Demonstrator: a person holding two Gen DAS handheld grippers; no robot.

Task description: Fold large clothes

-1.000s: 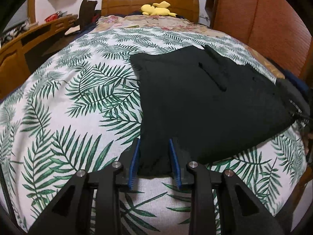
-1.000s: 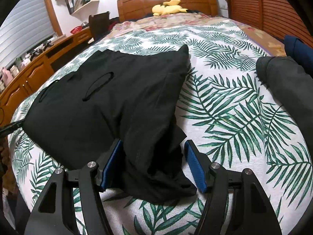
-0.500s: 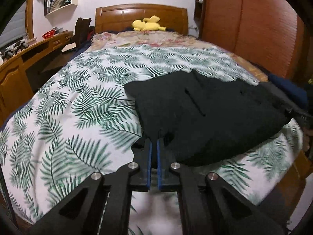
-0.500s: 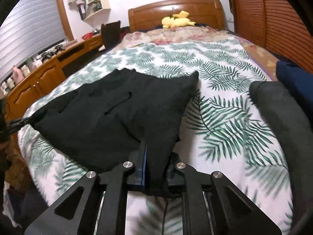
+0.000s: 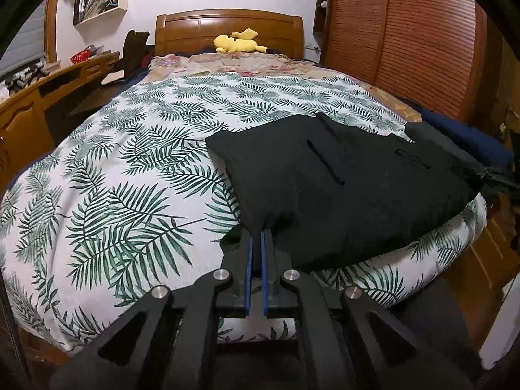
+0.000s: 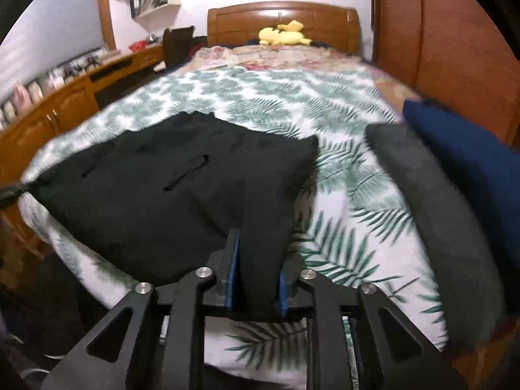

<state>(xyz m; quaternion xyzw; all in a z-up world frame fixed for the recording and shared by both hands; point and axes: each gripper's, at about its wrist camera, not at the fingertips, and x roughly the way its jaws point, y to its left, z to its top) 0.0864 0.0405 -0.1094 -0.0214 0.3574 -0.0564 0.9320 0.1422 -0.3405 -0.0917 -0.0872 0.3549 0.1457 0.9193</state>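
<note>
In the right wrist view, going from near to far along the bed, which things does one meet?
Right gripper shut on the black garment → leaf-print bedspread → floral blanket → yellow plush toy → wooden headboard.

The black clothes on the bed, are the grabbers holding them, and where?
Yes. The left gripper pinches the near edge of the black garment at one corner, and the right gripper clamps a bunch of its near edge at the other corner.

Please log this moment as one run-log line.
left tool: shut on black garment | right tool: shut on black garment | garment on bed
</note>
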